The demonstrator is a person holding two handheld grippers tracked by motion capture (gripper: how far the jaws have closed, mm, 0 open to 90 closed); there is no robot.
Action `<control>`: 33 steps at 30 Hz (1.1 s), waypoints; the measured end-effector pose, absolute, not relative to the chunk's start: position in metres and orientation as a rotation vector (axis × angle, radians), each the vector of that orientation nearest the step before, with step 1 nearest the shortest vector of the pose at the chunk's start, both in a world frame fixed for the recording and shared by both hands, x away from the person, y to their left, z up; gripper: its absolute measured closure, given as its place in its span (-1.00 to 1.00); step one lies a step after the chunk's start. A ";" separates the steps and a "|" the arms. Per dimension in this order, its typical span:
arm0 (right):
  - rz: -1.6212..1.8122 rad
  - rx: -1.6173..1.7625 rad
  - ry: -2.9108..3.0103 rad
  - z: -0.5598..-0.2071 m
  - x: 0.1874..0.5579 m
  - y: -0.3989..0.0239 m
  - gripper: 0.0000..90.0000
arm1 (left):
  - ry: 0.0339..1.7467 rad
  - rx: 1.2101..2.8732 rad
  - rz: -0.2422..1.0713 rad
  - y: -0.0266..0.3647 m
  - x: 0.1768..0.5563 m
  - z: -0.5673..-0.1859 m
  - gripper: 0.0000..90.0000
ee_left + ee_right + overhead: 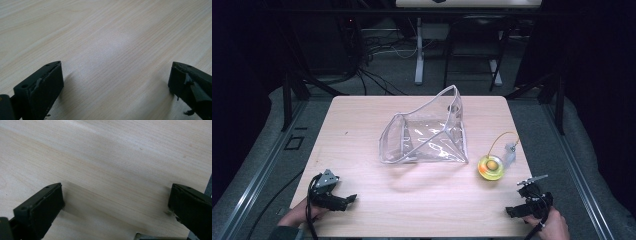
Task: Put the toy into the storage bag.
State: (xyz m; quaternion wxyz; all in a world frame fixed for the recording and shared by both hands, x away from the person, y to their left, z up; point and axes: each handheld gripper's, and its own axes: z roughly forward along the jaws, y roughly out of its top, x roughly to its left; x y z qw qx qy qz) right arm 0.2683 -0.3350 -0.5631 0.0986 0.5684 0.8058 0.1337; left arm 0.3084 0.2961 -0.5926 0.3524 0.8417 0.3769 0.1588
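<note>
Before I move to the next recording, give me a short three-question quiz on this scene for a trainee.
1. True or false: the clear plastic pouch lies with its mouth shut flat.
2. Which gripper is nearer the yellow-green yo-yo: A) left gripper B) right gripper?
3. Fill in: both grippers hang over bare ____, their jaws apart with nothing between them.

Key:
1. False; its mouth gapes open.
2. B.
3. Table.

Beside the clear pouch (427, 134), the yellow round thing (491, 167) is too small to identify; its contents stay unclear.
</note>
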 end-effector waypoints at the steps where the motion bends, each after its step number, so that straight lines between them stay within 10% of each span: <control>1: 0.399 1.682 2.382 -0.563 0.268 -0.335 -1.00 | 0.975 2.178 0.411 0.296 0.308 -0.593 -1.00; 33: 0.345 1.805 2.395 -0.559 0.273 -0.335 -0.98 | 0.974 2.178 0.411 0.296 0.308 -0.593 -1.00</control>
